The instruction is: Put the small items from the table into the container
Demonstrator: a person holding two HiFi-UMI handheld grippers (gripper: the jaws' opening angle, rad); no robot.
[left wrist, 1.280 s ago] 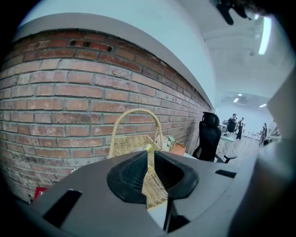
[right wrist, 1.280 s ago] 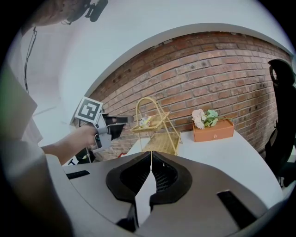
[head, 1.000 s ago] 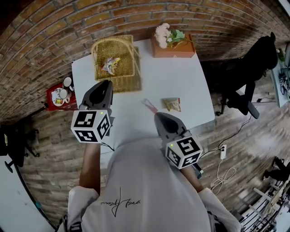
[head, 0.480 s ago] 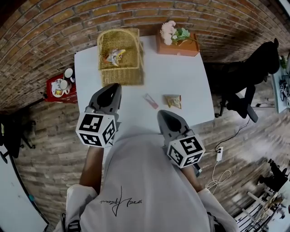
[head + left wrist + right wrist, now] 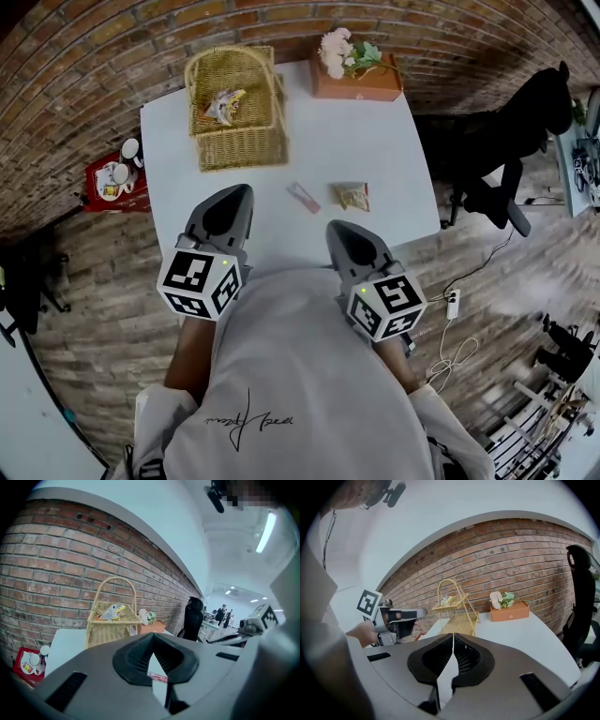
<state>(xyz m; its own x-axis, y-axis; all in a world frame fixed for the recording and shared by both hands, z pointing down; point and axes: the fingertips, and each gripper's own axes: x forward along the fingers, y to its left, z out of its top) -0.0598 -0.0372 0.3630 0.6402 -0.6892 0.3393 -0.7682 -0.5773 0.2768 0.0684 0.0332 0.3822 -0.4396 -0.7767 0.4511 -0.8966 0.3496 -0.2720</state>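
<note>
A wicker basket [image 5: 234,108] with a tall handle stands at the far left of the white table [image 5: 375,150], with bright snack packets [image 5: 223,101] inside. A pink sachet [image 5: 303,197] and a tan snack packet [image 5: 353,195] lie near the table's front edge. My left gripper [image 5: 232,199] hovers over the near left part of the table, short of the basket; its jaws are closing and meet at the tip with nothing between them. My right gripper [image 5: 343,236] is shut and empty, just below the sachet. The left gripper view shows the basket [image 5: 111,620] ahead and the sachet [image 5: 158,677] low down.
An orange box of flowers [image 5: 356,75] stands at the table's far right. A red stool with cups [image 5: 117,183] is left of the table. A black office chair [image 5: 506,159] stands to the right, and a power strip with its cable [image 5: 457,309] lies on the brick floor.
My left gripper has drawn back from the basket toward the table's near edge. The right gripper has stayed in place.
</note>
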